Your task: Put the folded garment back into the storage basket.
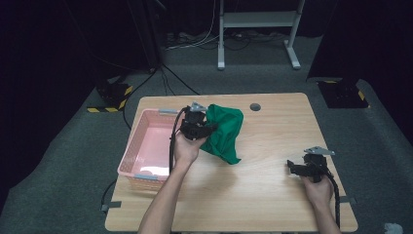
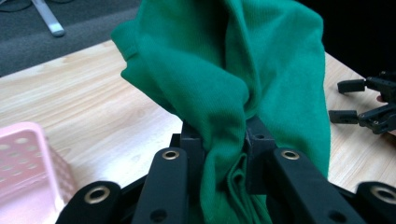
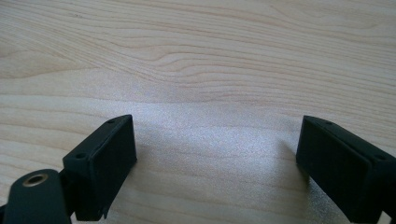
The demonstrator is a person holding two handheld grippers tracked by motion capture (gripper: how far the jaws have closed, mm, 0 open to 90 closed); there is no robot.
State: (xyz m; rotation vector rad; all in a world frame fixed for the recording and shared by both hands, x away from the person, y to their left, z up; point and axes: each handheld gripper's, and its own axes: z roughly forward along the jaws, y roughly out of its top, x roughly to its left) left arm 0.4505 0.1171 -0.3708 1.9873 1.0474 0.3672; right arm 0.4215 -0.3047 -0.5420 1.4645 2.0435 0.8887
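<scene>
The left tool (image 1: 207,127) is clenched on a green cloth (image 1: 224,131); in the left gripper view the two black jaws pinch a gathered fold of the green cloth (image 2: 224,70) between them, and the fabric bunches above the pads and spreads wide beyond them. In the high view the cloth hangs from the left tool just beside the right wall of a pink basket (image 1: 146,141); its lower end reaches down toward the worktop (image 1: 272,146), and whether it touches the wood cannot be told. The basket stands at the left edge of the worktop; a corner of the pink basket (image 2: 28,163) shows at the lower left of the left gripper view. The right tool (image 1: 292,165) is held low near the right edge of the worktop, well apart from the cloth; it is released, its jaws standing wide apart with bare wood between them in the right gripper view (image 3: 217,163). The right tool (image 2: 345,100) also shows far off at the right of the left gripper view, jaws parted.
</scene>
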